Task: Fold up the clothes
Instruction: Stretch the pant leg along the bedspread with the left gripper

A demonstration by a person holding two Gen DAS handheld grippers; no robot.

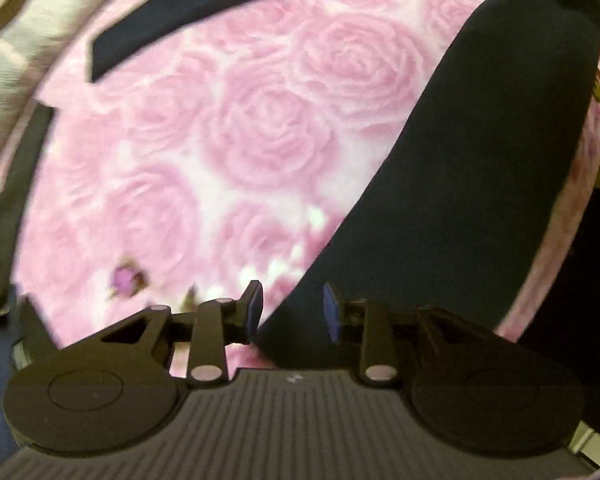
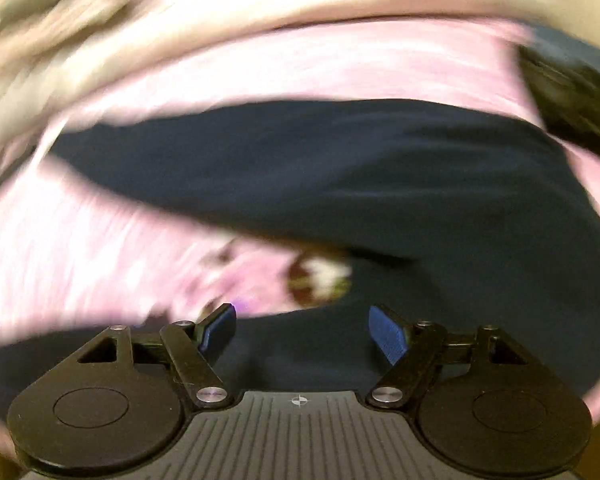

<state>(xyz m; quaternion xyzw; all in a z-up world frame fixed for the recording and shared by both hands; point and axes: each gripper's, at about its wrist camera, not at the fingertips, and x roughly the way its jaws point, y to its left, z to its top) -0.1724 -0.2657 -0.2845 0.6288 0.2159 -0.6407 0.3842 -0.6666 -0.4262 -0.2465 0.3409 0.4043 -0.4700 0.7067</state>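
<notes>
**Dark garment spread on the rose-print bedcover, both grippers empty**

In the left wrist view the left hand-held gripper (image 1: 290,310) hangs low over a pink rose-print bedcover (image 1: 236,140); its jaws stand moderately apart with nothing between them, and the blue pads (image 1: 331,312) are bare. A navy garment (image 1: 480,168) lies flat on the cover, running from the upper right of the view down to a point just ahead of the gripper's tips — its lower edge lies under the gap between the fingers, though whether the fingers touch the cloth cannot be told. A second dark strip of the same colour (image 1: 172,28) stretches across the upper left of the cover, well apart from the main panel; whether it is part of the same garment is unclear. A pale cream cloth (image 1: 32,40) lies beyond the cover's left edge.

The right wrist view is heavily smeared by motion; the right hand-held gripper (image 2: 300,330) is spread wide and holds nothing, its blue pads (image 2: 388,334) clear of any cloth. The navy garment (image 2: 340,168) fills the middle of this view and also lies beneath the fingers — the pink cover (image 2: 80,248) shows to the left and above it.
</notes>
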